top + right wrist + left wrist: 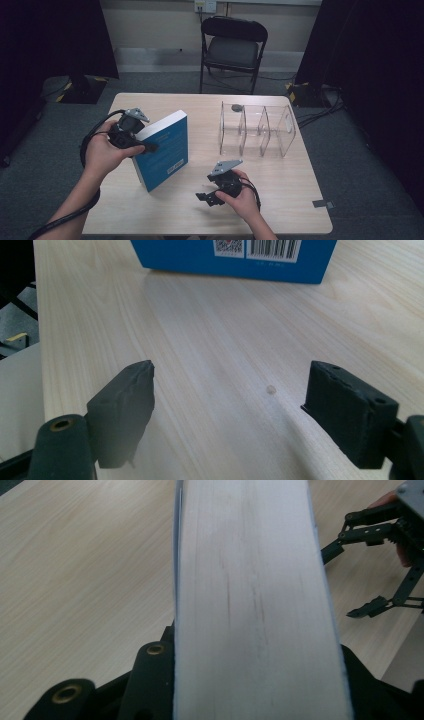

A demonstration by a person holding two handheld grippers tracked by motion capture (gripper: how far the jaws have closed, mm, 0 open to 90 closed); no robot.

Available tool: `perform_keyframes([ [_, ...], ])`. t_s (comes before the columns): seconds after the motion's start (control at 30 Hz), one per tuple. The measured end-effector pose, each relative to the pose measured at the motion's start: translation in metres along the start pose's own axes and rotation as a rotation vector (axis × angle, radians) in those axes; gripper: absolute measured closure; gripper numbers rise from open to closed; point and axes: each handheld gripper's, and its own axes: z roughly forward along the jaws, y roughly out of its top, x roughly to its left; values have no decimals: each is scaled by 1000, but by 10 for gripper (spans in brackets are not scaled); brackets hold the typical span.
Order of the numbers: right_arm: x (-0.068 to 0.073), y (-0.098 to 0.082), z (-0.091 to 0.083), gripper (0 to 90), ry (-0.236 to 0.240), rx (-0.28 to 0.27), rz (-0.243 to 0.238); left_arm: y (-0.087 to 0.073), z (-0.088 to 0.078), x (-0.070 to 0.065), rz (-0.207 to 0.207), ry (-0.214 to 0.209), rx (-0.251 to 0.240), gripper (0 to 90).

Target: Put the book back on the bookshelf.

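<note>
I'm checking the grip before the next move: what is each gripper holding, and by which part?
The left gripper clamps the blue book across its thickness at the page edge, book tilted up on the table. The right gripper holds nothing; its jaws are open.

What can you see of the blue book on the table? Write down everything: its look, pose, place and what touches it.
The blue book is a thick paperback with a blue cover and a white page block. A white label shows low on the cover, with a barcode and a QR code in the right gripper view. It stands tilted on the pale wooden table, left of centre, one edge resting on the top. The left tool is shut on its page edge; the right tool stands open, apart from it.
</note>
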Motion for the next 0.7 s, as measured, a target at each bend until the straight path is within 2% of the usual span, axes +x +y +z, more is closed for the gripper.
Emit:
perform_keyframes([
  [0.03, 0, 0, 0, 190, -1, -2, 3, 0, 0, -2, 2, 9, -6, 609],
  [0.13, -2, -2, -3, 190, -8, 0, 9, 2, 0, -10, 18, -4, -19, 609],
  [0.17, -3, -3, -4, 190, -6, -2, 14, 2, 0, -12, 25, -23, -19, 609],
  [0.27, -7, -5, -6, 191, -14, -9, 28, 4, 0, -20, 49, -37, -25, 609],
  [0.3, -8, -6, -7, 191, -15, -9, 30, 4, -1, -23, 58, -57, -23, 609],
  [0.43, -9, -8, -10, 191, -18, -17, 40, 3, 1, -35, 74, -73, -36, 608],
  [0.47, -9, -9, -10, 191, -18, -17, 41, 3, 1, -37, 80, -89, -37, 608],
  [0.53, -10, -10, -11, 192, -23, -15, 43, 1, 2, -39, 102, -88, -19, 608],
  [0.57, -11, -11, -11, 192, -25, -17, 40, -1, 1, -39, 92, -100, -29, 608],
  [0.6, -11, -11, -12, 192, -25, -18, 41, -3, 2, -39, 93, -97, -39, 608],
  [0.63, -11, -11, -12, 192, -24, -18, 46, -5, 0, -39, 101, -100, -29, 607],
  [0.7, -12, -11, -13, 192, -26, -20, 45, -9, 1, -40, 103, -106, -51, 607],
])
